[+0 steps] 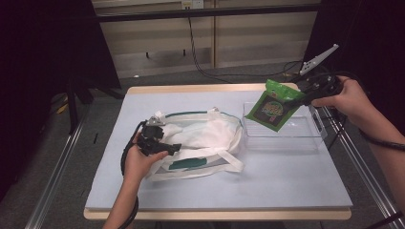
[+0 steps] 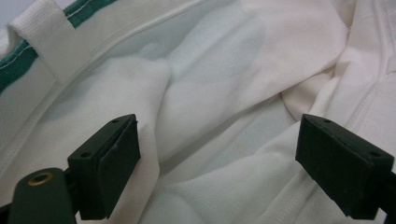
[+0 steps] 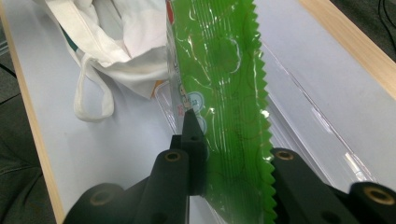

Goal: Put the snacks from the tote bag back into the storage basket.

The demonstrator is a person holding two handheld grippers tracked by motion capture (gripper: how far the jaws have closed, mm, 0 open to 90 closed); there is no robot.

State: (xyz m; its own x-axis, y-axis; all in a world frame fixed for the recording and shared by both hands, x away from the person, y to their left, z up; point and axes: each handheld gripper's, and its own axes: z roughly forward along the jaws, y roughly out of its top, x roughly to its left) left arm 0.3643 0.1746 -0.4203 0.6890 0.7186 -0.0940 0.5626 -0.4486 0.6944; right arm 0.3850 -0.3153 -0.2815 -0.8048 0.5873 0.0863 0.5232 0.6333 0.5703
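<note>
A white tote bag (image 1: pixel 205 133) with green trim lies crumpled on the grey-blue mat, its mouth facing left. My left gripper (image 1: pixel 162 138) rests at that mouth. In the left gripper view it (image 2: pixel 219 158) stands open, jaws wide apart over the white bag lining (image 2: pixel 210 70). At the right, my right gripper (image 1: pixel 302 95) is shut on the top edge of a green snack packet (image 1: pixel 273 109), which hangs tilted above a clear plastic bin (image 1: pixel 286 136). In the right gripper view the green packet (image 3: pixel 215 70) runs upward from the right gripper (image 3: pixel 224 158), with the tote bag (image 3: pixel 126 42) farther off.
The mat (image 1: pixel 267 176) covers a wooden table whose bare edge (image 1: pixel 191 89) shows at the back. The clear bin's long rim (image 3: pixel 303 93) runs beside the packet. Metal rails flank the table, and cables lie on the floor behind it.
</note>
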